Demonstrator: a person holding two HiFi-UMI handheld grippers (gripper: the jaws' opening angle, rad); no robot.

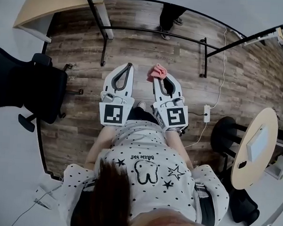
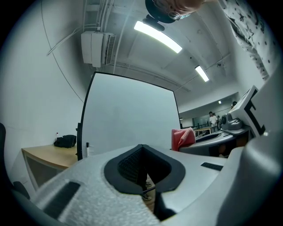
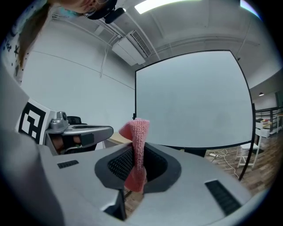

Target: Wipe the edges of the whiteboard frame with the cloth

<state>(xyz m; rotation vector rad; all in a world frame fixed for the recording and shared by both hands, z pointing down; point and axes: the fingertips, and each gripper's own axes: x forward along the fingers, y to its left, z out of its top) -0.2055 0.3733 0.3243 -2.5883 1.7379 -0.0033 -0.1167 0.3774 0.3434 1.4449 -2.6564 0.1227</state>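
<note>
**Cloth gripped right, whiteboard ahead**

The left gripper point(image 1: 129, 66) is held with its jaws shut together. Beside it, the right gripper point(image 1: 161, 78) is clamped on the pink knitted cloth point(image 3: 135, 145), which sticks out past the jaw tips. The whiteboard point(image 3: 190, 101) is set ahead of both, apart.

**Shut Jaws in Front of the Big Board**

The left gripper point(image 2: 142, 152) had its two jaws pressed together, with nothing between them. Straight ahead stood the whiteboard point(image 2: 128, 119), white with a thin black frame. To the right, the right gripper point(image 2: 191, 145) held a pink cloth point(image 2: 182, 137) at its tip. On the left, a black bag point(image 2: 65, 141) sat on a wooden desk point(image 2: 44, 156).
</note>
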